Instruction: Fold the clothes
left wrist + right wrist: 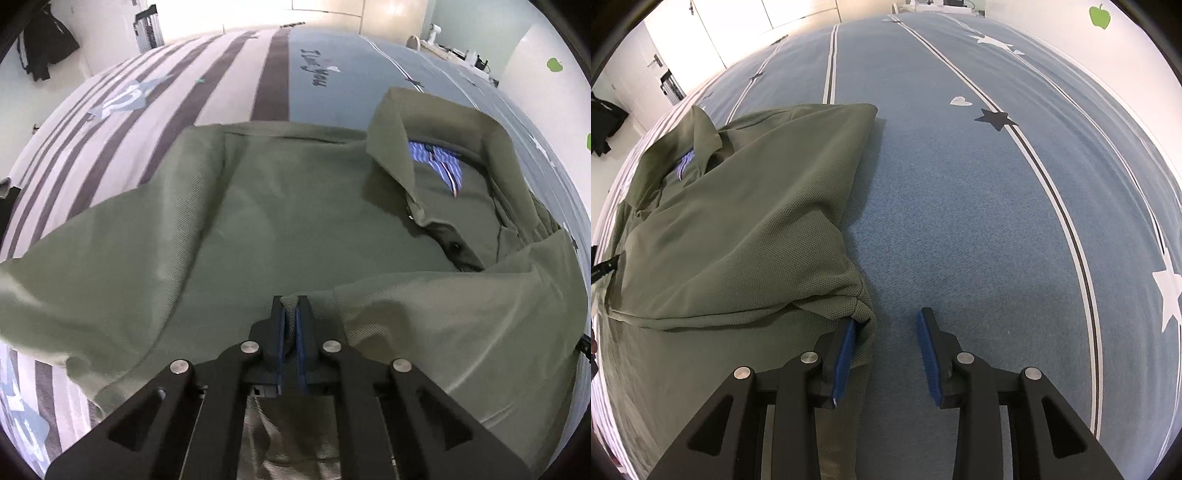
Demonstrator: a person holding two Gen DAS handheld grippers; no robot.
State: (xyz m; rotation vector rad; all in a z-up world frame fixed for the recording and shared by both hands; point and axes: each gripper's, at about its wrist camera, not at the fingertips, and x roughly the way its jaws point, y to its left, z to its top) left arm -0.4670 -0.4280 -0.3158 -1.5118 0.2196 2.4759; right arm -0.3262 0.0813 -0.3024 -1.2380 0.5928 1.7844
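An olive green polo shirt [295,206] lies on the bed with its collar [443,122] at the far right and a blue striped neck lining showing. One side is folded over the front. My left gripper [290,300] is shut on a fold of the shirt's fabric, which sits pinched between the blue pads. In the right wrist view the shirt [738,221] fills the left half. My right gripper [886,316] stands open over the blue bedcover, its left finger [846,343] touching the shirt's near folded corner, with nothing pressed between the pads.
The bedcover [960,184] is blue with stars and thin stripes; its left part [147,110] has white and grey bands. A black garment [44,44] hangs on the far wall. A shelf with small items [454,51] stands beyond the bed. Wall stickers [1099,15] are at the right.
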